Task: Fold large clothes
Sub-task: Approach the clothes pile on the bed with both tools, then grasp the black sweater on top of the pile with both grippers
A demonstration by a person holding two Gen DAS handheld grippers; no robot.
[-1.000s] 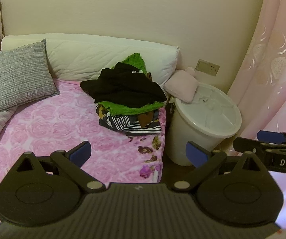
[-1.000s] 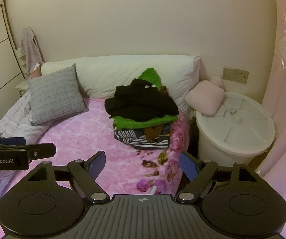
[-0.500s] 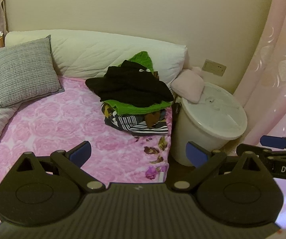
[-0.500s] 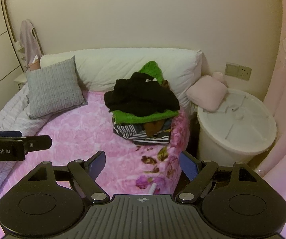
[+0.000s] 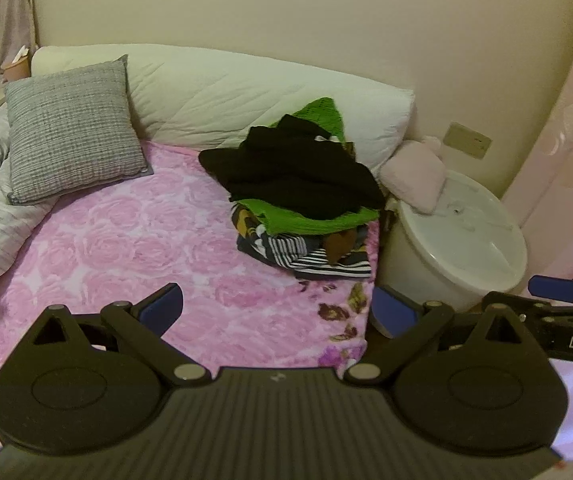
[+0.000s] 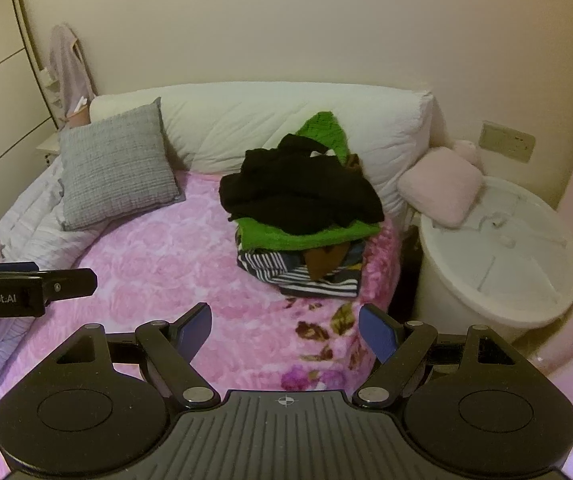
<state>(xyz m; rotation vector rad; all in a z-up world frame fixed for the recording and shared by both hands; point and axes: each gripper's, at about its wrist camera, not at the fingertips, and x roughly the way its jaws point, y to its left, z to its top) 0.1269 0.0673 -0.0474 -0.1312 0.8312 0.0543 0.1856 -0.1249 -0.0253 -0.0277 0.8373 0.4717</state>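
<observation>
A pile of clothes lies on the right side of the pink rose-patterned bed cover. A black garment is on top, a green knit under it, striped and brown pieces at the bottom. My left gripper hovers open in front of the pile, well short of it. My right gripper is open too, at a similar distance. Nothing sits between either pair of fingers.
A grey cushion and a long white pillow lean at the head of the bed. Right of the bed stands a white lidded bin with a small pink pillow on its edge. Pink curtain hangs at far right.
Both cameras have drifted slightly, so the pile and bed sit a little differently in view. Both grippers stay open and hold nothing.
</observation>
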